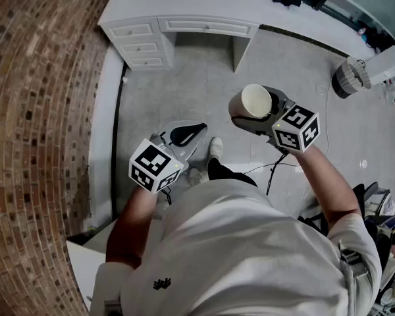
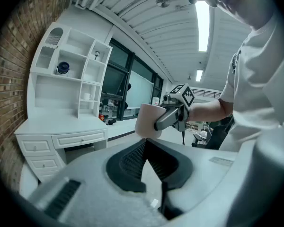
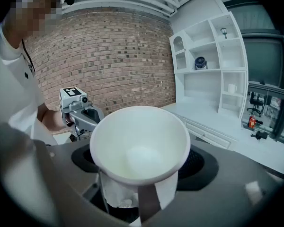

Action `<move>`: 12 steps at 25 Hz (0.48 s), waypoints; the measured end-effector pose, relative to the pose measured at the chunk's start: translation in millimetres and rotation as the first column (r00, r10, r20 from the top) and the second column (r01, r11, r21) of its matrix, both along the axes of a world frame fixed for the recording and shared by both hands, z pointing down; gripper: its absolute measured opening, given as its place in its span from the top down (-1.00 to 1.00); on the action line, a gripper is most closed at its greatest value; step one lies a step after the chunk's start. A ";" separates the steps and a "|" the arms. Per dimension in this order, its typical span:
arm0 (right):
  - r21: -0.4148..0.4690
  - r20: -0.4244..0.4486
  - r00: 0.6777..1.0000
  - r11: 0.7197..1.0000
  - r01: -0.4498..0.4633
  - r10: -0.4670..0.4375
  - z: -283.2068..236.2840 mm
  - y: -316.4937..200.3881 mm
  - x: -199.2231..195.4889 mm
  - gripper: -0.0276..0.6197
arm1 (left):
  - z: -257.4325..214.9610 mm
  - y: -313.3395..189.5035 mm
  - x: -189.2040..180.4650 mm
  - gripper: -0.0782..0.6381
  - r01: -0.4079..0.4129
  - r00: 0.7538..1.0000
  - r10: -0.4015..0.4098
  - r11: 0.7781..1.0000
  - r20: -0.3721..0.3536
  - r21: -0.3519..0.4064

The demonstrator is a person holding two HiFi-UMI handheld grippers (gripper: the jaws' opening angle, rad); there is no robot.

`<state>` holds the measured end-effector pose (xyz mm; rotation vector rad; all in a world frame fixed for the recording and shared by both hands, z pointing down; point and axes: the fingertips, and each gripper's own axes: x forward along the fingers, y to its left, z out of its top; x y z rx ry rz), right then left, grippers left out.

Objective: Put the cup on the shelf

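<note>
A white paper cup (image 1: 255,101) is held in the air with my right gripper (image 1: 262,114) shut on its sides, mouth facing up. In the right gripper view the empty cup (image 3: 139,143) fills the centre between the jaws. My left gripper (image 1: 186,135) is lower and to the left, shut and holding nothing. Its view shows its own black pads (image 2: 132,162) meeting at the tips, and beyond them the cup (image 2: 149,119) in the right gripper (image 2: 173,115). The white shelf unit (image 2: 71,74) stands on a white desk (image 1: 184,18) ahead. It also shows in the right gripper view as the shelf unit (image 3: 213,60).
A brick wall (image 1: 33,110) runs along the left. One shelf holds a dark round object (image 3: 200,63) and another a small white mug (image 3: 232,88). A red item (image 3: 251,122) sits on the desk. A striped bin (image 1: 351,76) stands on the grey floor at right.
</note>
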<state>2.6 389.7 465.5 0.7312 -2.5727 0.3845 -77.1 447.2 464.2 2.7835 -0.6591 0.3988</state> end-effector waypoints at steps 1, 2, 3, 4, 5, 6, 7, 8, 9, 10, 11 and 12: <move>0.001 -0.005 1.000 1.000 0.003 -0.003 -0.9 -6.2 3.0 -0.48 | -3.3 -6.6 5.8 0.76 -0.006 1.000 0.006 1.000 -0.002 0.002; 0.000 -0.011 1.000 1.000 0.006 -0.006 -1.5 -12.3 6.2 -0.48 | -6.3 -13.0 11.5 0.76 -0.012 1.000 0.012 1.000 -0.004 0.003; -0.002 -0.017 1.000 1.000 0.007 -0.007 -1.6 -18.0 9.6 -0.48 | -9.0 -19.0 16.8 0.76 -0.019 1.000 0.019 1.000 -0.005 0.003; -0.005 -0.024 1.000 1.000 0.007 -0.007 -1.1 -23.3 13.2 -0.48 | -11.0 -24.8 21.5 0.76 -0.026 1.000 0.026 1.000 -0.007 0.002; -0.010 -0.030 1.000 1.000 0.007 -0.008 -0.2 -28.5 16.5 -0.48 | -12.7 -30.7 25.2 0.76 -0.032 0.999 0.032 0.999 -0.007 0.000; -0.015 -0.036 0.999 1.000 0.008 -0.009 0.9 -33.9 19.6 -0.48 | -14.1 -37.2 28.2 0.76 -0.037 0.999 0.037 0.999 -0.006 -0.001; -0.019 -0.043 0.999 1.000 0.010 -0.011 2.1 -39.9 22.7 -0.48 | -15.1 -44.5 30.7 0.76 -0.041 0.999 0.041 0.999 -0.002 -0.001; -0.023 -0.049 0.999 1.000 0.011 -0.012 3.3 -46.8 26.0 -0.48 | -15.7 -52.5 33.3 0.76 -0.045 0.999 0.045 0.999 0.002 -0.001; -0.026 -0.057 0.998 1.000 0.012 -0.014 4.6 -54.6 29.6 -0.48 | -15.9 -60.9 36.1 0.76 -0.050 0.999 0.050 0.999 0.008 -0.002; -0.030 -0.065 0.998 0.999 0.014 -0.015 5.8 -63.0 33.2 -0.48 | -15.4 -69.6 39.1 0.76 -0.055 0.998 0.055 0.998 0.015 -0.003; -0.035 -0.075 0.997 0.999 0.016 -0.019 6.9 -71.7 36.7 -0.48 | -14.6 -78.6 42.3 0.76 -0.061 0.998 0.061 0.998 0.022 -0.005; -0.039 -0.084 0.996 0.999 0.021 -0.024 7.4 -80.7 40.3 -0.48 | -14.0 -88.0 45.9 0.76 -0.066 0.997 0.066 0.998 0.029 -0.006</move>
